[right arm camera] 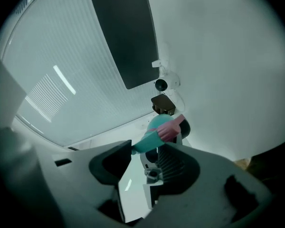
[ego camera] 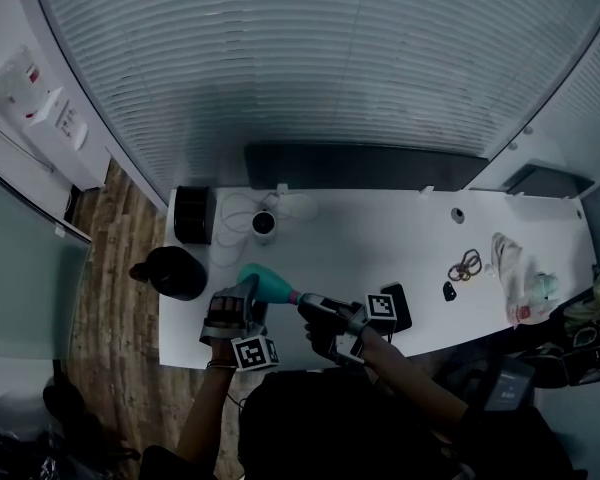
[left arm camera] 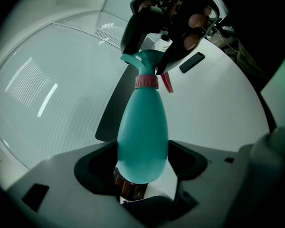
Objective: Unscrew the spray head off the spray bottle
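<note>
A teal spray bottle [ego camera: 267, 282] is held level above the near edge of the white table [ego camera: 380, 228]. My left gripper [ego camera: 246, 298] is shut on the bottle's body; in the left gripper view the body [left arm camera: 142, 132] fills the space between the jaws, base toward the camera. Beyond it are the pink collar [left arm camera: 146, 82], the red trigger [left arm camera: 166, 82] and the teal spray head [left arm camera: 143, 62]. My right gripper [ego camera: 316, 311] is shut on the spray head. In the right gripper view the teal nozzle [right arm camera: 146, 141] and pink collar [right arm camera: 170, 129] lie between its jaws.
On the table are a black box [ego camera: 193, 213], a white cable with a small round device [ego camera: 264, 223], a flat black object [ego camera: 399, 306], looped bands [ego camera: 466, 264] and a plastic bag [ego camera: 515, 268]. A long dark panel [ego camera: 365, 166] runs along the far edge.
</note>
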{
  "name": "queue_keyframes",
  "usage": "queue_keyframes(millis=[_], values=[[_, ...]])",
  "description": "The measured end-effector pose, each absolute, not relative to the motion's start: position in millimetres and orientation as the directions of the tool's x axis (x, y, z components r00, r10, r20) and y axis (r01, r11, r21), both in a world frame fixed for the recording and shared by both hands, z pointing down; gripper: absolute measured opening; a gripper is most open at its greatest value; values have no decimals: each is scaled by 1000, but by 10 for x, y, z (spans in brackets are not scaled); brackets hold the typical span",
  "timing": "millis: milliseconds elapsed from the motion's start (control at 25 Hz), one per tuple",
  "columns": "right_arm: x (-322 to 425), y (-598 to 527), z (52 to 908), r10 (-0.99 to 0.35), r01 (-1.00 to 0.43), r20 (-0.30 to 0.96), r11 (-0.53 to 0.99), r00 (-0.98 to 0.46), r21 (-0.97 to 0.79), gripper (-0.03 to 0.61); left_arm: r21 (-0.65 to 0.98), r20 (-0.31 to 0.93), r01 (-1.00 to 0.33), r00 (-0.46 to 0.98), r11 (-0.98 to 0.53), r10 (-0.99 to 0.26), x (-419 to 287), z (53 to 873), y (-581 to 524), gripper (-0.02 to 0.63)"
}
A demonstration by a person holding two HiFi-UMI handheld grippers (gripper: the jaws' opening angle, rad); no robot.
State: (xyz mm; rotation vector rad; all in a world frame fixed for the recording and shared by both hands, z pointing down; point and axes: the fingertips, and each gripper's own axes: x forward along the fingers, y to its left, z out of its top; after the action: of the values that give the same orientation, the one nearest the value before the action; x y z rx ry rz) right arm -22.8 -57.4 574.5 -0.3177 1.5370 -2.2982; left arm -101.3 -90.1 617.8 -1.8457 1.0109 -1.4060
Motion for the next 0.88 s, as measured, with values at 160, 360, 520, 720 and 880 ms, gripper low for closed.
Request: queue_keyframes(millis=[160, 360, 520, 720, 880], values=[[-152, -586, 5681, -468, 297, -92, -388, -879, -872, 166, -858, 428, -218, 195, -464, -883, -969, 6036, -882, 333], [-244, -471, 5544, -461, 406, -187, -436, -867, -803, 166, -887, 318, -258, 257, -382, -912, -978, 5916, -870, 333], [-308, -417, 5540, -367, 276, -142, -343, -919, -898, 164, -891, 314, -248, 267, -380, -911, -999, 5907, -870, 333], [-292, -433, 5637, -204, -88, 80, 30, -976, -996, 142, -873, 381, -214, 265, -439, -886, -1027, 6076, -854, 331], [-253, -236, 5746, -35, -308, 318, 364, -948, -879, 126, -857, 423, -176, 297, -484, -856, -962, 6133, -784, 331]])
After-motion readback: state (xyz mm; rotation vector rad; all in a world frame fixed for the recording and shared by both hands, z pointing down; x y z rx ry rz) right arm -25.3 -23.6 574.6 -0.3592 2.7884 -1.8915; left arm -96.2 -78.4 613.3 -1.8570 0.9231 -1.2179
